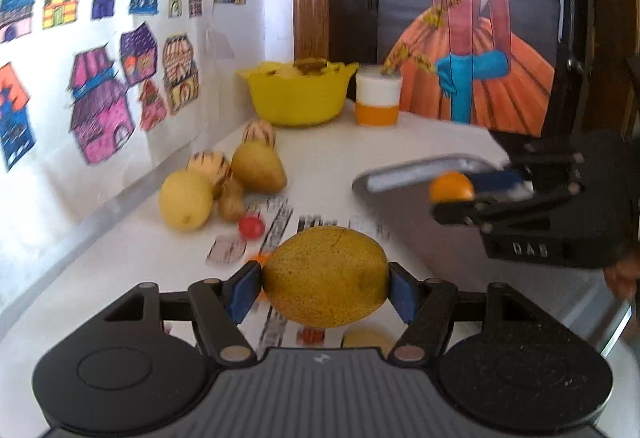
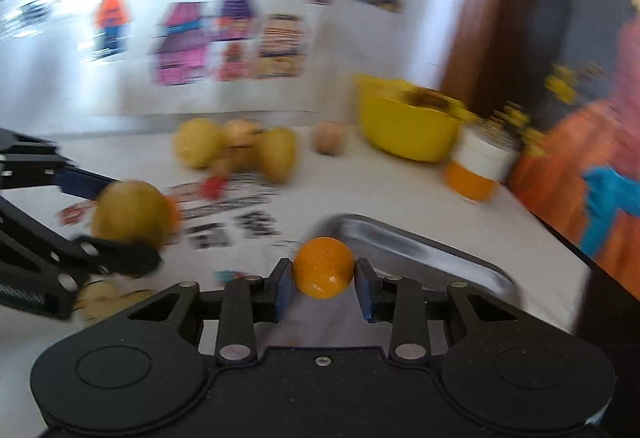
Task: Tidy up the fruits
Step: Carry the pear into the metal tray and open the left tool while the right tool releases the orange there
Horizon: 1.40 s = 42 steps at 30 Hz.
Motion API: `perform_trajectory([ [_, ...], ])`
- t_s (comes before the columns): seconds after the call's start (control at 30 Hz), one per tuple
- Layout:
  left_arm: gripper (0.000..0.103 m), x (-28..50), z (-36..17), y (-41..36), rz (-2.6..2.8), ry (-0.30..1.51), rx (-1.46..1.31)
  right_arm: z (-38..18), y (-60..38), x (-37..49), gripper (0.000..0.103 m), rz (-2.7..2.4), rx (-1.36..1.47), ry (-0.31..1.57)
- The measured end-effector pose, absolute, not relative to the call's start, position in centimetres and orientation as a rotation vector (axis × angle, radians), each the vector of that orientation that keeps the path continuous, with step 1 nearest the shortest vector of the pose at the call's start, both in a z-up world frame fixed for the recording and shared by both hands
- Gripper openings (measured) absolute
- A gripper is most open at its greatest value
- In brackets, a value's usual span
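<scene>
Speckled oval mango [image 1: 326,276] in left gripper [image 1: 323,288]; smooth round orange [image 2: 323,267] in right gripper [image 2: 324,286].

Shiny metal tray [image 2: 420,250] — glossy yellow plastic bowl [image 1: 298,94] — speckled, matt-skinned fruit [image 1: 326,276].

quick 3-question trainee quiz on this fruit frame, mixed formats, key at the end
1. True or false: the left gripper holds a speckled yellow-green fruit in its jaws.
2. Multiple choice: what does the right gripper hold? A) a small orange fruit B) a red tomato C) nothing
3. Fill in: the right gripper's orange fruit is near the rim of a ______ tray.

Key: 1 true; 2 A; 3 metal
</scene>
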State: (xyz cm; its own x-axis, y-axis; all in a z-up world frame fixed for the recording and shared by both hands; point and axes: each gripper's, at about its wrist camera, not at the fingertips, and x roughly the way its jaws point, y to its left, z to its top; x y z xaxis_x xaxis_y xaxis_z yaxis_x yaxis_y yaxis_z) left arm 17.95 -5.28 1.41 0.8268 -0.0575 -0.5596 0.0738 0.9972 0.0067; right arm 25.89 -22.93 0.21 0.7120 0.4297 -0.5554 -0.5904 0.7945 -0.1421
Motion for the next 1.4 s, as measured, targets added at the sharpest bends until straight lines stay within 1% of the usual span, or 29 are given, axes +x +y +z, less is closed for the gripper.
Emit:
perform_trajectory([
  [0.2,0.072,22.7,2.6,-7.0,-0.112,0.574,-0.018,-0.5,-25.6,28.3,0.036,0.433,-0.242,0.585],
  [0.43,0.071,27.5,1.8,-10.1,-0.151,0.643,-0.112,-1.8,-26.4,29.2,0.036,0.400,-0.255,0.626],
  [0.67,0.072,28.6,0.2,-12.2,-0.187,0.706,-0.080,-2.4,-27.5,28.4,0.036,0.380,-0.253,0.652],
  [0.9,0.072,28.7,-0.7,-12.6,-0.177,0.752,-0.071,-2.6,-27.6,27.8,0.037,0.375,-0.246,0.652],
  [0.93,0.072,28.8,-0.8,-12.6,-0.180,0.757,-0.073,-2.7,-27.7,27.7,0.038,0.374,-0.244,0.651],
  [0.97,0.072,28.7,-0.8,-12.6,-0.184,0.759,-0.072,-2.7,-27.7,27.6,0.044,0.371,-0.242,0.649],
  [1.1,0.073,28.4,-0.6,-12.5,-0.191,0.761,-0.071,-2.3,-27.9,26.8,0.055,0.355,-0.231,0.638],
  [1.17,0.080,27.8,-0.1,-12.1,-0.190,0.726,-0.089,-1.8,-28.3,26.1,0.062,0.345,-0.214,0.624],
  [1.2,0.081,27.4,0.3,-11.9,-0.191,0.713,-0.098,-1.5,-28.5,25.7,0.064,0.339,-0.205,0.616],
  [1.27,0.084,26.7,1.0,-11.4,-0.193,0.690,-0.115,-0.7,-28.9,24.8,0.072,0.326,-0.186,0.603],
  [1.3,0.084,26.2,1.4,-11.2,-0.192,0.680,-0.122,-0.2,-29.1,24.2,0.073,0.321,-0.175,0.594],
  [1.4,0.092,24.6,2.8,-10.1,-0.177,0.641,-0.140,1.5,-29.7,22.1,0.081,0.314,-0.142,0.565],
])
